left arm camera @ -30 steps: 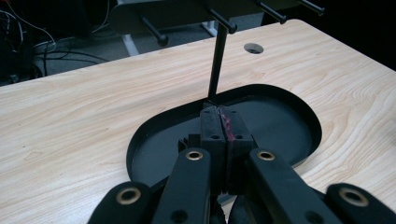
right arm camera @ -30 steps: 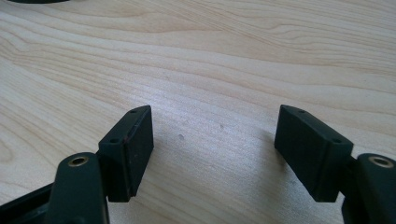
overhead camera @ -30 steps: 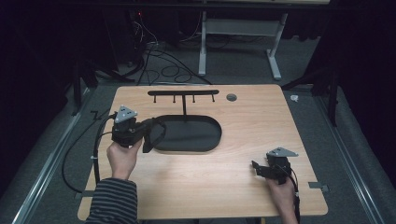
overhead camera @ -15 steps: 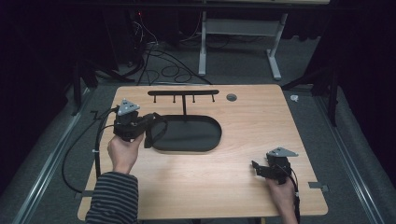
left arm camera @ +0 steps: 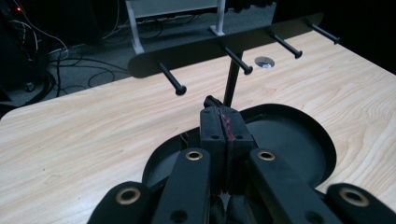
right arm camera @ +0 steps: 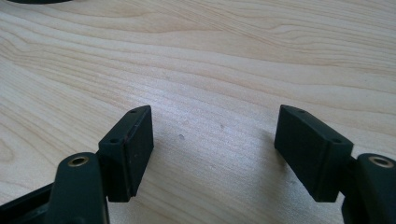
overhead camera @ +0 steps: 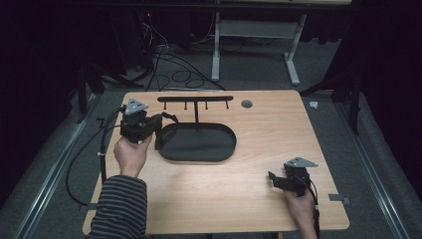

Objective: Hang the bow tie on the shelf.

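A black peg rack (overhead camera: 194,99) stands on a thin post at the back of a black oval tray (overhead camera: 199,158). My left gripper (overhead camera: 165,120) hovers over the tray's left end, its jaws pointing at the rack. In the left gripper view the left gripper (left arm camera: 223,112) is shut, with a thin dark thing (left arm camera: 211,100) poking out at the tips and a red streak between the pads. What it is I cannot tell. The rack's pegs (left arm camera: 173,81) are just ahead of it. My right gripper (overhead camera: 272,177) rests near the table's front right. The right gripper (right arm camera: 215,126) stands open over bare wood.
The tray's rim (left arm camera: 327,144) curves under the left jaws. A round cable hole (overhead camera: 246,104) sits in the wooden table (overhead camera: 278,129) right of the rack. Cables trail off the table's left edge (overhead camera: 102,149). A desk frame (overhead camera: 254,30) stands on the floor beyond.
My left gripper has moved away from the person and slightly right, from the tray's left end toward the rack. The right gripper has stayed put.
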Demonstrator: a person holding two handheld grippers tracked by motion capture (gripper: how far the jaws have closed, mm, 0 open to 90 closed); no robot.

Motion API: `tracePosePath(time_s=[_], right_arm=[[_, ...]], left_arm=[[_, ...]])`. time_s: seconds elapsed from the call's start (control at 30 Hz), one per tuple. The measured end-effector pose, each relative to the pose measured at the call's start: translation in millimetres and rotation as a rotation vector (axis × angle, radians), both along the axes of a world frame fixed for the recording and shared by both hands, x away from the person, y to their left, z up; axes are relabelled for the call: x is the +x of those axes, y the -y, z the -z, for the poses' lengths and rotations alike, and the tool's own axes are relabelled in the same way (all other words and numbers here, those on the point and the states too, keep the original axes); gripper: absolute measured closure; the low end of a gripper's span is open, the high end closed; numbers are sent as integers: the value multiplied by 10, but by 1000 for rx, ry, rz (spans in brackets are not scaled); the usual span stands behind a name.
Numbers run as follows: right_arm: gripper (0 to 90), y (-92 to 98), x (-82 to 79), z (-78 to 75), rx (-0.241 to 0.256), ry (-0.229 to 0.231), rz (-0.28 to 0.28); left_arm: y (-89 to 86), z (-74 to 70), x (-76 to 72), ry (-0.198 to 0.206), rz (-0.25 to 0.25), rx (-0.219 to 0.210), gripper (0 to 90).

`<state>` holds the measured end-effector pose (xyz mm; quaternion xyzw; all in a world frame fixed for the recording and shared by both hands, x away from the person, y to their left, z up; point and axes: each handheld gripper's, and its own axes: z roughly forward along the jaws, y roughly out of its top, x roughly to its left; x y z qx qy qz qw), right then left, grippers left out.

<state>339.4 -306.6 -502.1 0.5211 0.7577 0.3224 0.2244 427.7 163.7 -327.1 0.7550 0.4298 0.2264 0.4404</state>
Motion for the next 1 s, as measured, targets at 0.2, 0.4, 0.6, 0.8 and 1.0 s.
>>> tracePosePath(time_s=[0.2, 0.4, 0.6, 0.8, 1.0], right_arm=[[294, 0, -1, 0, 1, -1, 0], [294, 1, -2, 0, 5, 0, 0], [295, 0, -2, 0, 3, 1, 0], [295, 0, -3, 0, 1, 0, -1], [295, -2, -3, 0, -1, 0, -1]], left_arm=[[42, -50, 84, 1, -2, 2, 890], [52, -75, 161, 4, -17, -2, 890], [40, -69, 243, -7, -38, 9, 890], [34, -71, 289, 1, -55, 10, 890], [27, -31, 344, 0, -71, 20, 890]])
